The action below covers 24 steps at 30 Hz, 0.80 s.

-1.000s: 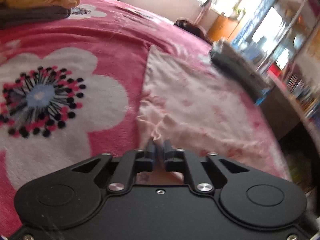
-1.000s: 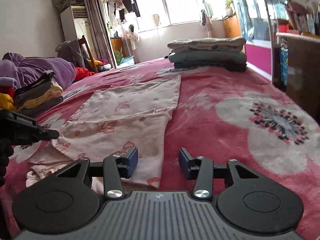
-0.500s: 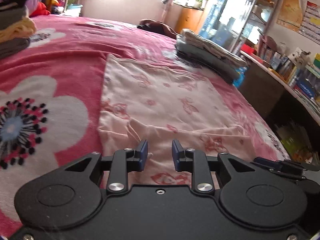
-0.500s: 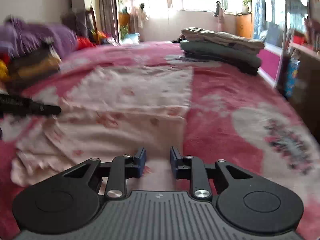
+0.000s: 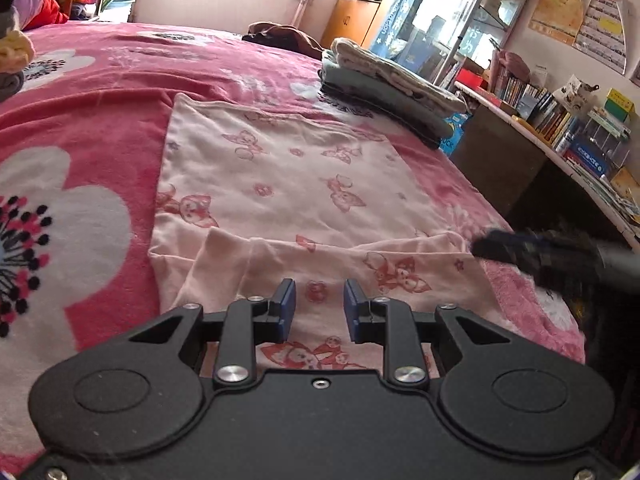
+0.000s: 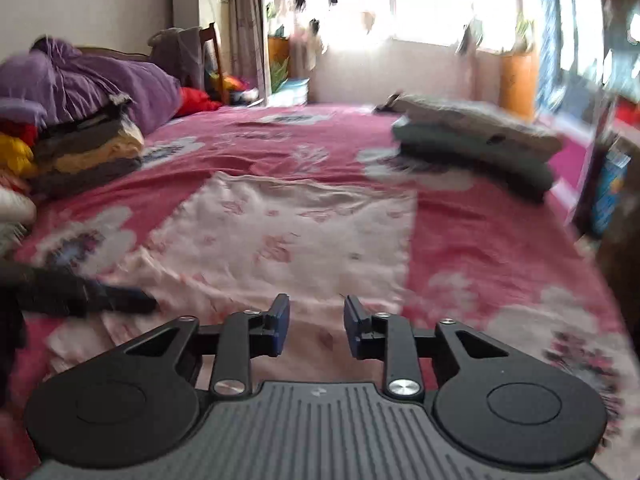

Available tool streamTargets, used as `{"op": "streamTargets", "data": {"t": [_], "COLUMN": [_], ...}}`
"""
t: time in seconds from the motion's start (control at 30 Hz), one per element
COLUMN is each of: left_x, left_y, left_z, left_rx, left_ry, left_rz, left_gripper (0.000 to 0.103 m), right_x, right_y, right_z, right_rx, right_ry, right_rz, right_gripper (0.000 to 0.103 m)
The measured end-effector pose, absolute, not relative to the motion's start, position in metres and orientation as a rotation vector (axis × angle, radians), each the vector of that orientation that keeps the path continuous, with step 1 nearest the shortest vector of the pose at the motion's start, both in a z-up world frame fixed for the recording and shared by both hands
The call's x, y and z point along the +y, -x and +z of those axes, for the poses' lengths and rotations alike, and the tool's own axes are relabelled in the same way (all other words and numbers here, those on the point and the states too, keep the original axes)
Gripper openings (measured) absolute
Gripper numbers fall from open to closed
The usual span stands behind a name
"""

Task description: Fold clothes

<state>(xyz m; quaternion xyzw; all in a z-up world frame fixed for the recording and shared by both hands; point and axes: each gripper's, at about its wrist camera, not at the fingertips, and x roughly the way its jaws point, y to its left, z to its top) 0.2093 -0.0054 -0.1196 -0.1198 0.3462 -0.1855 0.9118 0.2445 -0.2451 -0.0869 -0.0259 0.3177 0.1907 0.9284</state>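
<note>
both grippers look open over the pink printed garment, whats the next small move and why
Probably lower both and pinch the near folded edge. The left gripper and right gripper are open and empty above the pale pink printed garment, which lies flat on the pink flowered blanket with a near strip already folded over. Gripping that edge would likely start the next fold.

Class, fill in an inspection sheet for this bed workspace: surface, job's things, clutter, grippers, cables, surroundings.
Surface: pink flowered blanket on a bed.
Job's things: pale pink printed garment lying flat, near edge folded over.
Clutter: folded stack on the far right; clothes pile on the left.
Grippers: left gripper and right gripper both open, empty, above the garment's near edge.
Cables: nothing seen.
Surroundings: bookshelf, window.
</note>
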Motion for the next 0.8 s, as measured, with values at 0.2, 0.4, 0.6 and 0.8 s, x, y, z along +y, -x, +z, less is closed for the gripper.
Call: {"op": "streamTargets", "data": {"t": [0.2, 0.4, 0.6, 0.8], "left_x": [-0.007, -0.005, -0.007, -0.006], "left_y": [-0.215, -0.211, -0.212, -0.213], "left_z": [-0.126, -0.123, -0.125, -0.125], "left_rx": [0.729, 0.716, 0.726, 0.727], "left_ry": [0.250, 0.254, 0.254, 0.258], "left_rz": [-0.387, -0.401, -0.409, -0.410], "left_gripper": [0.022, 0.022, 0.022, 0.022], "right_x": [-0.235, -0.261, -0.244, -0.262], "right_y": [-0.298, -0.282, -0.283, -0.272], "right_z": [-0.085, -0.062, -0.098, -0.081], "right_rx": [0.947, 0.809, 0.963, 0.890], "right_ry": [0.319, 0.199, 0.291, 0.289], "right_rz": [0.439, 0.587, 0.605, 0.550], "right_gripper": [0.058, 0.047, 0.048, 0.054]}}
